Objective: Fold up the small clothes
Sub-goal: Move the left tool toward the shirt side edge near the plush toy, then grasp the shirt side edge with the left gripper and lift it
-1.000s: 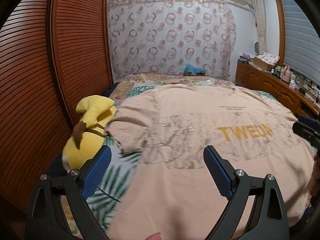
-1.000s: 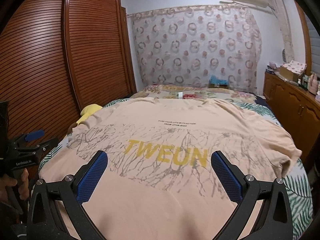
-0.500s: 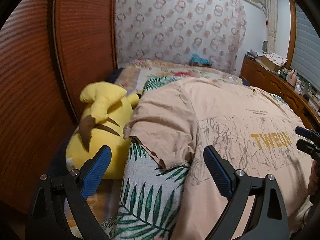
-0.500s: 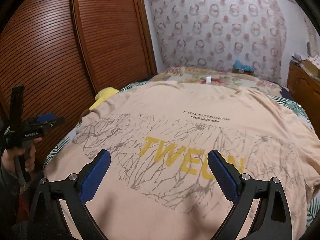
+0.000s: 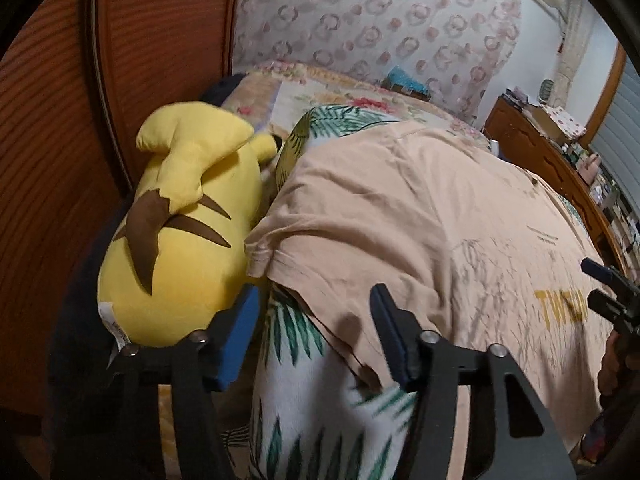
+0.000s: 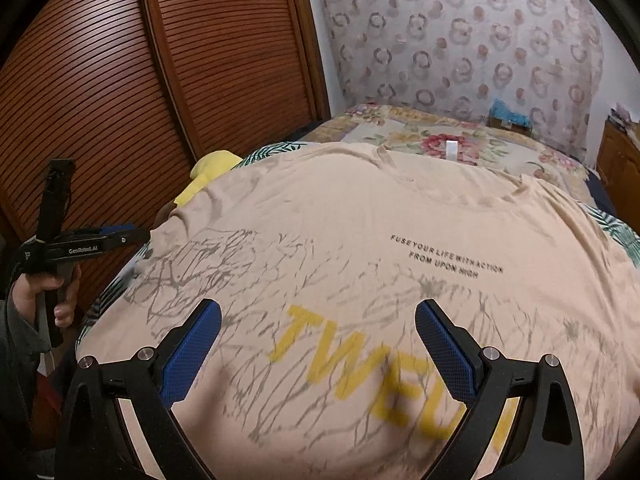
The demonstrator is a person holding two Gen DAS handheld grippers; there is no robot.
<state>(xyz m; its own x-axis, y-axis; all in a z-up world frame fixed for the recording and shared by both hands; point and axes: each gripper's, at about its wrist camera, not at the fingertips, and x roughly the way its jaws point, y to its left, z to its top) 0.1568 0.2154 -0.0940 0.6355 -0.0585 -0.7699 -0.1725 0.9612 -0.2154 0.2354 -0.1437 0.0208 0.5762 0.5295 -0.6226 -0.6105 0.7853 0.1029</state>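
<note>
T-shirt (image 5: 420, 216) lies flat on my bed (image 5: 312, 408), sleeve edge at twelve o'clock of my left gripper (image 5: 314, 332), jaws just narrowing with nothing clamped, while my right gripper (image 6: 318, 350) hovers wide above the print.

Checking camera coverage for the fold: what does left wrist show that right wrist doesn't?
Left wrist only: the whole yellow plush toy with brown stripes, the peach T-shirt's left sleeve lying over the palm-leaf print sheet, and the left gripper, whose jaws have just been closing, with the sleeve edge between them but not pinched.

Right wrist only: the shirt's collar, the small black chest lettering, and the open right gripper above the yellow print.

Both: the peach T-shirt, the louvred wooden wardrobe doors, the circle-patterned curtain.
</note>
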